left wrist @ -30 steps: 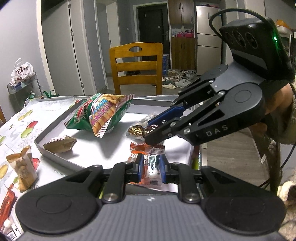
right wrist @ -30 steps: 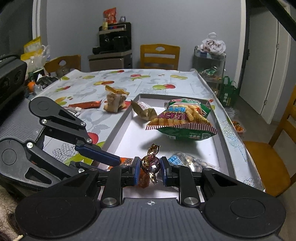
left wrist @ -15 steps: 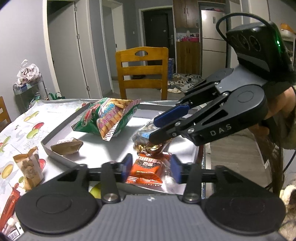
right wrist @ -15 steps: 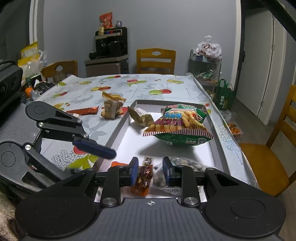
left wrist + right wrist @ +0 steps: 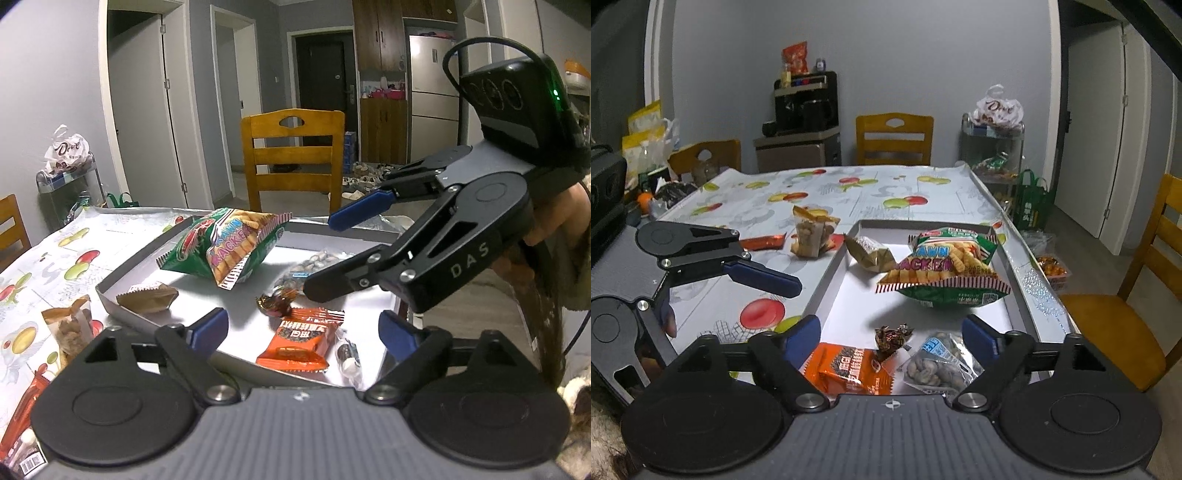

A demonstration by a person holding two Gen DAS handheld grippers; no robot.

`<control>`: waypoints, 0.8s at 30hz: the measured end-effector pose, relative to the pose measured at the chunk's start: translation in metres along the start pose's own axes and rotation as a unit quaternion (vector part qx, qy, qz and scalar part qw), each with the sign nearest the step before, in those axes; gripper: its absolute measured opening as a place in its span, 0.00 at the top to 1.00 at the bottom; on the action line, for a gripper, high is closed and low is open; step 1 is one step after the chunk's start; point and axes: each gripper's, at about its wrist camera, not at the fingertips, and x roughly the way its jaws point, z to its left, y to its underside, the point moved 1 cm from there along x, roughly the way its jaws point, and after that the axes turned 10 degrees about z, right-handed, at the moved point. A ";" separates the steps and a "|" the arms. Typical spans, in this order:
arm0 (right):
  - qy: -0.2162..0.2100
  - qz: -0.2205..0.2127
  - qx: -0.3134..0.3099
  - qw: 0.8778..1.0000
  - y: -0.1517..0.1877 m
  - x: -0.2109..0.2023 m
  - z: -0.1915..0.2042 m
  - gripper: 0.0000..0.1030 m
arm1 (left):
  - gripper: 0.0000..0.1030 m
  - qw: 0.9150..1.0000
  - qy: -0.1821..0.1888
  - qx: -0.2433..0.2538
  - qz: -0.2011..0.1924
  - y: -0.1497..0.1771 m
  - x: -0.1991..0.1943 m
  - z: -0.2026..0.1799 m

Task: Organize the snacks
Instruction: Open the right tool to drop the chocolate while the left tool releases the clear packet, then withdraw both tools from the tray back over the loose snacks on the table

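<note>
Both my grippers are spread wide and hold nothing. My left gripper [image 5: 301, 330] hangs over the near edge of the tray [image 5: 125, 264], and the orange packet [image 5: 300, 341] lies flat on the tray floor between its fingers [image 5: 208, 326], touching neither. Just beyond the packet sits the candy [image 5: 276, 300], with a small clear sweet [image 5: 347, 356] beside the packet toward my right finger.

My right gripper [image 5: 891, 334] also hovers over the tray's near end. The candy [image 5: 891, 336] rests loose on the tray between its fingers [image 5: 801, 336], the orange packet [image 5: 849, 367] just on the near left of it and the nut bag [image 5: 938, 363] on the near right. Farther ahead the cracker bag [image 5: 943, 267] lies across the middle of the tray, with a tan packet [image 5: 870, 253] left of it by the tray wall.

Outside the tray, on the bench [image 5: 857, 188] to the left, stand a brown snack bag [image 5: 812, 236] and a red wrapper [image 5: 762, 242]. My right gripper's fingers show from the left view above the nut bag [image 5: 314, 262].
</note>
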 end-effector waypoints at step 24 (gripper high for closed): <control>0.025 -0.012 -0.007 1.000 -0.020 -0.007 0.035 0.06 | 0.09 0.995 -0.086 -0.035 -0.043 0.027 -0.060 0.052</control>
